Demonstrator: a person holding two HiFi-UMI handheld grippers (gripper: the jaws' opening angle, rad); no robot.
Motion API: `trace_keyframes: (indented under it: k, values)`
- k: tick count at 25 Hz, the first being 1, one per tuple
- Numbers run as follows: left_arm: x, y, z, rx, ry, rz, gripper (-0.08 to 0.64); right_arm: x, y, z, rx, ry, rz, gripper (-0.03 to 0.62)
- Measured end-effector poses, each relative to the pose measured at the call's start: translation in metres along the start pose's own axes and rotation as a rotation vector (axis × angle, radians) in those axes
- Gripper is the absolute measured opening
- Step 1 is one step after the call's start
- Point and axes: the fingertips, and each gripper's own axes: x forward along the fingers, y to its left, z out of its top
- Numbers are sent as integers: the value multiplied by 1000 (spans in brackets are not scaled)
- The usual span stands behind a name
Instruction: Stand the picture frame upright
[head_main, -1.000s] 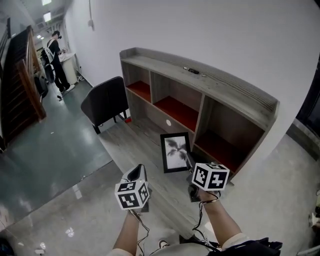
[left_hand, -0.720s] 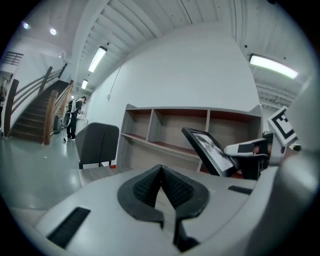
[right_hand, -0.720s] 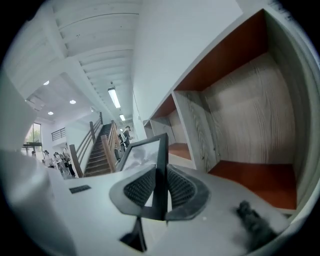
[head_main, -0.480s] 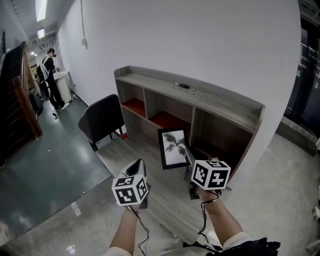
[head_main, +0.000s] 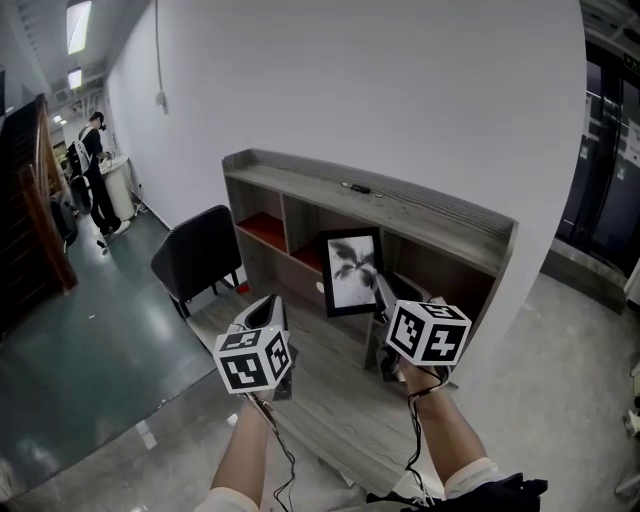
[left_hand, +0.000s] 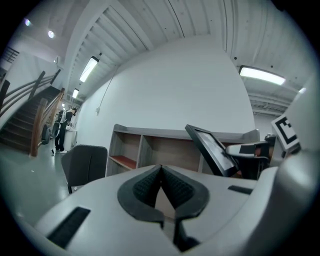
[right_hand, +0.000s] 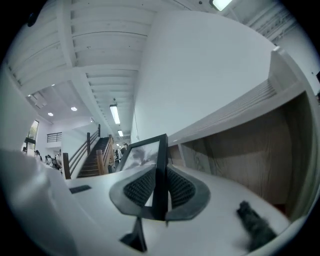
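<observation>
A black picture frame (head_main: 351, 272) with a black-and-white plant print is lifted off the desk and held up in front of the shelf unit. My right gripper (head_main: 384, 300) is shut on the frame's right edge; in the right gripper view that edge (right_hand: 160, 170) runs between the two pads. From the left gripper view the frame (left_hand: 212, 150) appears tilted, seen from its side. My left gripper (head_main: 272, 318) hovers to the left of the frame, shut with nothing between its pads (left_hand: 161, 186).
A grey wooden desk (head_main: 330, 400) carries a shelf unit (head_main: 420, 215) with red-floored compartments against the white wall. A small dark object (head_main: 358, 188) lies on the shelf top. A black chair (head_main: 198, 255) stands left of the desk. A person (head_main: 95, 170) stands far down the hall.
The right gripper has raised the frame from low over the desk to the height of the shelf compartments. The left gripper has risen a little beside it.
</observation>
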Motion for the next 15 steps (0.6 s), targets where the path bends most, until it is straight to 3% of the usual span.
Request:
trace_keyframes:
  k: [15]
  values:
    - [50, -30, 81, 71, -89, -129, 14, 4, -41, 106, -78, -186, -151, 84]
